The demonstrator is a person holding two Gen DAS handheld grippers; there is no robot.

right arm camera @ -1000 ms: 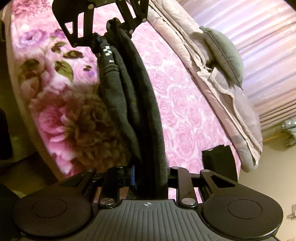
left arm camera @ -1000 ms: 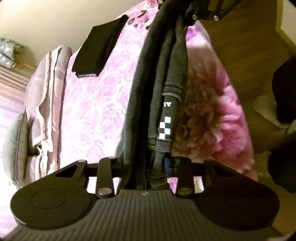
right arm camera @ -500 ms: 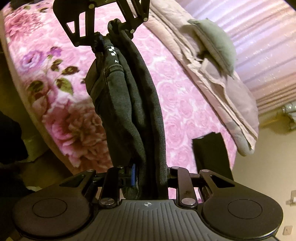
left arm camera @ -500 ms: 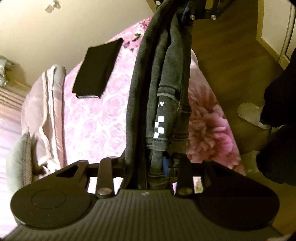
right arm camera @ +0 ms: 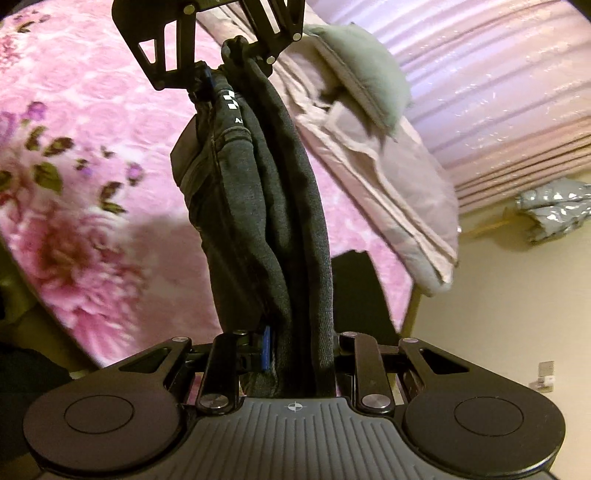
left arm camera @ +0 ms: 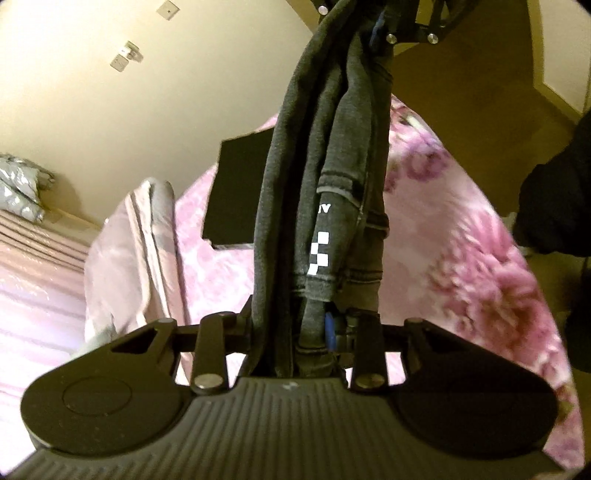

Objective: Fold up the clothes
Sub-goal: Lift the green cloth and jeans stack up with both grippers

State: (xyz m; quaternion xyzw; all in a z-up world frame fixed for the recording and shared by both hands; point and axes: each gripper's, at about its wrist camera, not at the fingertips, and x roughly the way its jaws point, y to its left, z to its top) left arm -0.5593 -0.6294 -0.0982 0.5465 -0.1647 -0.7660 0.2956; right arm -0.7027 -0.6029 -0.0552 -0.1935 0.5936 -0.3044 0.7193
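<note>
A dark grey garment (left arm camera: 325, 184) with a white checker logo hangs bunched between both grippers, above the pink floral bed (left arm camera: 461, 229). My left gripper (left arm camera: 314, 332) is shut on one end of it; the right gripper (left arm camera: 391, 22) shows at the top of the left wrist view, clamped on the other end. In the right wrist view my right gripper (right arm camera: 295, 354) is shut on the garment (right arm camera: 273, 206), and the left gripper (right arm camera: 225, 70) holds its far end. A folded black garment (left arm camera: 236, 192) lies on the bed; it also shows in the right wrist view (right arm camera: 362, 295).
A folded pink quilt (right arm camera: 388, 177) and a grey pillow (right arm camera: 365, 70) lie along the bed's far side by striped curtains. A silver jacket (right arm camera: 554, 210) hangs by the cream wall. Wooden floor (left arm camera: 480, 74) and a person's dark clothing (left arm camera: 557, 206) are beside the bed.
Both grippers have risen with the garment; the bed looks farther below and more wall shows. The garment stays stretched between them, both jaws still clamped.
</note>
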